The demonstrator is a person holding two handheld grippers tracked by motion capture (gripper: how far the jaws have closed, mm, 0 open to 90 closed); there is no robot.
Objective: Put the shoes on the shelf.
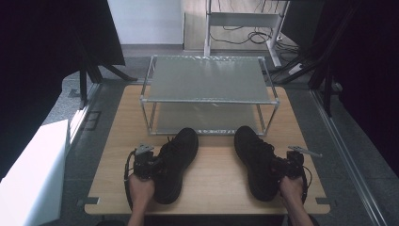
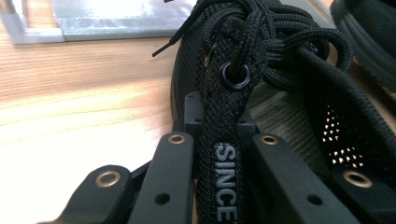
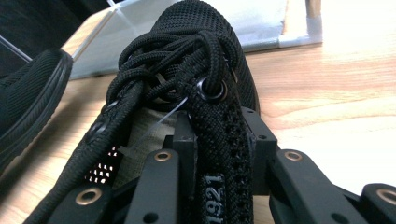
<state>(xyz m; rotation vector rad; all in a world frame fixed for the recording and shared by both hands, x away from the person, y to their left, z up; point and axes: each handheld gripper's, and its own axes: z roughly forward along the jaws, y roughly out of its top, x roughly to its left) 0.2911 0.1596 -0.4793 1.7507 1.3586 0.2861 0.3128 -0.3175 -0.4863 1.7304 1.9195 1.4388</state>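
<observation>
The left gripper (image 2: 219, 154) has its jaws pinching the left shoe's (image 1: 175, 162) collar; the right gripper (image 3: 219, 158) pinches the right shoe's (image 1: 256, 157) collar; both shoes rest on the table (image 1: 216, 179).

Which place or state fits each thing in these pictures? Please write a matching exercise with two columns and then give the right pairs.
Things:
1. left shoe
2. right shoe
3. shelf rack
4. table

Places or states:
A. stands at the far end of the table, behind both shoes
B. light wood, carries the shoes and the rack
C. its collar, with the word SINCE, is clamped by the left gripper
D. its collar, with the number 1921, is clamped by the right gripper

Right pairs: 1-C, 2-D, 3-A, 4-B
</observation>
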